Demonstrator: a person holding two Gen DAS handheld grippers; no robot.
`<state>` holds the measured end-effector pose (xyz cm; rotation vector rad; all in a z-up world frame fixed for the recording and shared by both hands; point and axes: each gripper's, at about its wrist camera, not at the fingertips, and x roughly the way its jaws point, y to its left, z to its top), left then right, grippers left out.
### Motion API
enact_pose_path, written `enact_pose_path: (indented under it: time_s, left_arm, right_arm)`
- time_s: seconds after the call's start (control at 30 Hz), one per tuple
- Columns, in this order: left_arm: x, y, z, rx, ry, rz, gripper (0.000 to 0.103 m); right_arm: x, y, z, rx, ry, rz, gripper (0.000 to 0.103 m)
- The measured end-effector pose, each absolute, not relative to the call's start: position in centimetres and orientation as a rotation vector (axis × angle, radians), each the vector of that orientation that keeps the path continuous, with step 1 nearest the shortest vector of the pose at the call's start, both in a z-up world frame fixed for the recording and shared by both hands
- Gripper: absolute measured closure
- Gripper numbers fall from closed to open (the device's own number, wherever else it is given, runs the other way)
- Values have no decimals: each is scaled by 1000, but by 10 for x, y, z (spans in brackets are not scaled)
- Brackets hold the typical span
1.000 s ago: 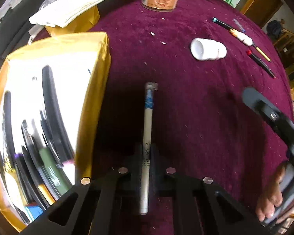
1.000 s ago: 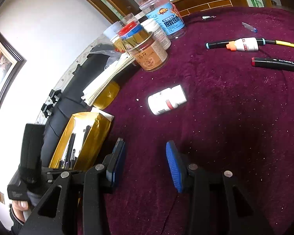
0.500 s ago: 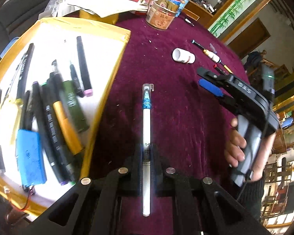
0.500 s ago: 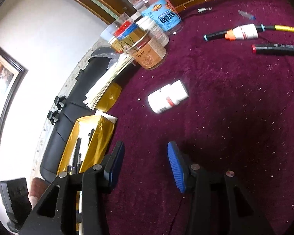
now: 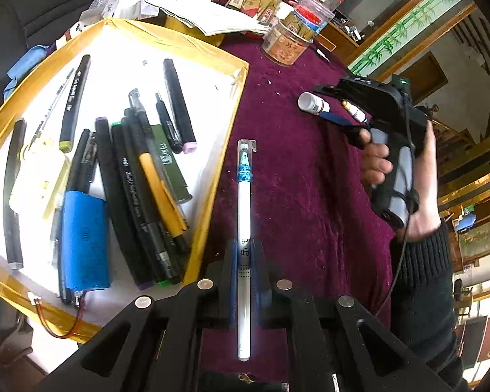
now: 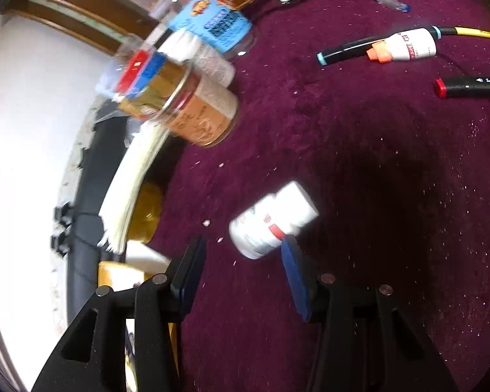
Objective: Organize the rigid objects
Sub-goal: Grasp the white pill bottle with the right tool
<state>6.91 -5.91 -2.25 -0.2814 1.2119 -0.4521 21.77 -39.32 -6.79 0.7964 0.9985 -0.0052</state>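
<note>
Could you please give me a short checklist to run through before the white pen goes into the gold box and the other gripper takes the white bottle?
1. Left gripper shut on the white pen: ok.
2. Pen over the gold box: not ok, it hangs over the cloth beside the rim.
3. Bare floor left in the box: ok, at the far end.
4. Right gripper open: ok, its jaws have just been opening, with nothing between them.
5. White bottle between the pads: not ok, it lies just ahead.
6. Bottle cap tight: cannot tell.
</note>
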Motion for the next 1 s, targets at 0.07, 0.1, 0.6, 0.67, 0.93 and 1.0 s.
enact_pose_path:
  time_s: [0.07,0.1,0.6,0.67,0.93,1.0]
  left_arm:
    - [69,-53,-21,-294,1207,-446,97]
    - [69,-51,-21,-297,1207,-446,97]
    - [61,-52,-17,-307,1201,-475,97]
    - [62,-53,-18,-306,1201,-474,97]
    - [58,-57,-19,-315,1209,-479,97]
    - [58,-58,-19,-323,1216,-486,97]
  right_arm:
    - [226,-389,-71,774,1023,-29,56]
    - [230,-387,-74,762,1036,-46,56]
    - [254,-395,-80,800,1078,-141,53]
    - [253,-391,-80,759,1086,-131,57]
    - [214,-377,-71,620,1079,-12,60]
    - [202,-369,-69,585,1075,18,61]
